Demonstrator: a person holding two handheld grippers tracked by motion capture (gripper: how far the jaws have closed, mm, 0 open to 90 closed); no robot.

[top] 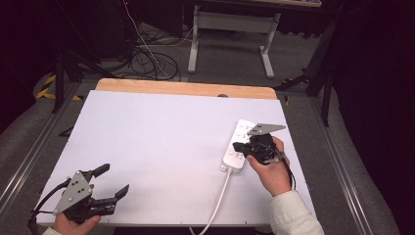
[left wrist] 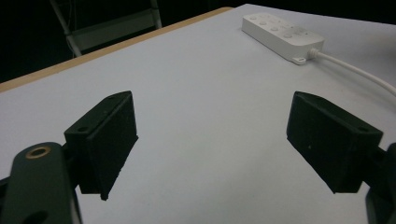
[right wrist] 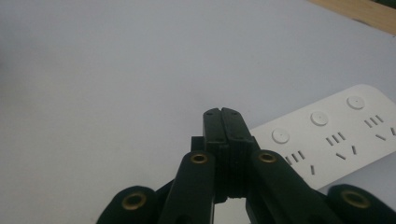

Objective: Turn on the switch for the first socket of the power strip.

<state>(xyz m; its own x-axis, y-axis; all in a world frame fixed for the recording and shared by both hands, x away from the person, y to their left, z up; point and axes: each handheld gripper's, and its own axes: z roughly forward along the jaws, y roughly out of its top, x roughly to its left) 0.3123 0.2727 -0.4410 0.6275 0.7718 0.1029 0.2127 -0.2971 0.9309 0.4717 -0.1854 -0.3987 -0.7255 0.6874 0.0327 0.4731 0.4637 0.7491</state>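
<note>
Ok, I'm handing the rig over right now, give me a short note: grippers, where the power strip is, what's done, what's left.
Right gripper: jaws shut on nothing, tips over the near-left edge of the power strip, beside its row of round buttons.
Left gripper: open, holds nothing, low at the near-left corner of the table.
Power strip: flat at the table's right side, nothing plugged in, white cord trailing off the near edge.
Done: right gripper brought to the strip.
Left: likely pressing a button; none visibly pressed yet.

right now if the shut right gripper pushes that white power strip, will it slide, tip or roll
The power strip lies flat and low on the smooth table, so it would likely slide, not tip or roll. Its rigid-looking shell probably won't flex. The white cord looks floppy and may drag, swinging that end round.
</note>
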